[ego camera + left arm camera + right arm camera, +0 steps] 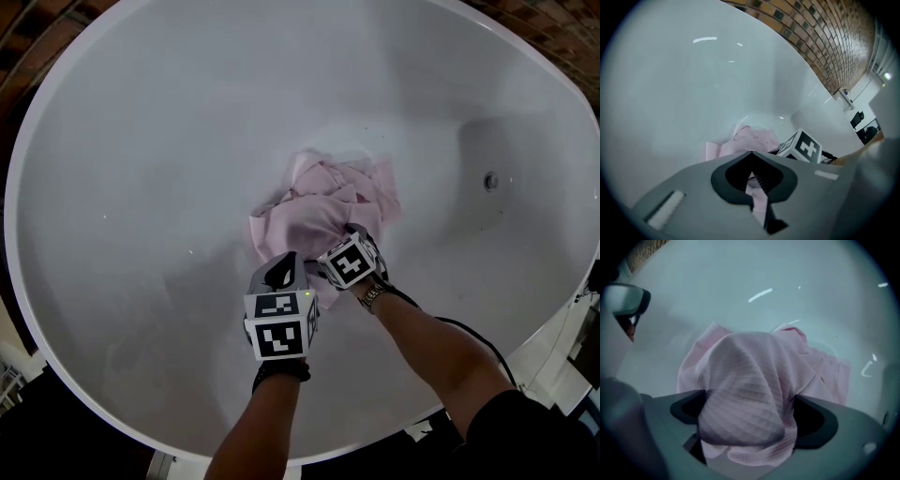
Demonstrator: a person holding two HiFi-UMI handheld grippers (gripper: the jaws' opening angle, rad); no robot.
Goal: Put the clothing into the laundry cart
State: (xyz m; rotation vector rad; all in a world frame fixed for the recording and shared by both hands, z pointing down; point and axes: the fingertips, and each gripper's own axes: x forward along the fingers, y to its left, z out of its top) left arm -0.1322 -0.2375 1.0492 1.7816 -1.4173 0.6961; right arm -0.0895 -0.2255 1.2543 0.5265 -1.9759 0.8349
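the pink garment (323, 202) lies bunched on the floor of the white laundry cart (141, 141). the left tongs (752, 183) are clenched on a fold of it. the right tongs (750, 416) stand released, with cloth heaped between them. if the left hand lifts before letting go, it could drag the garment back out of the cart. no writing is readable, only square markers.

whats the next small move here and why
Probably open the left tool: its jaws pinch a fold of the pink garment, which already lies on the laundry cart floor, while the right tool stands wide open around it.
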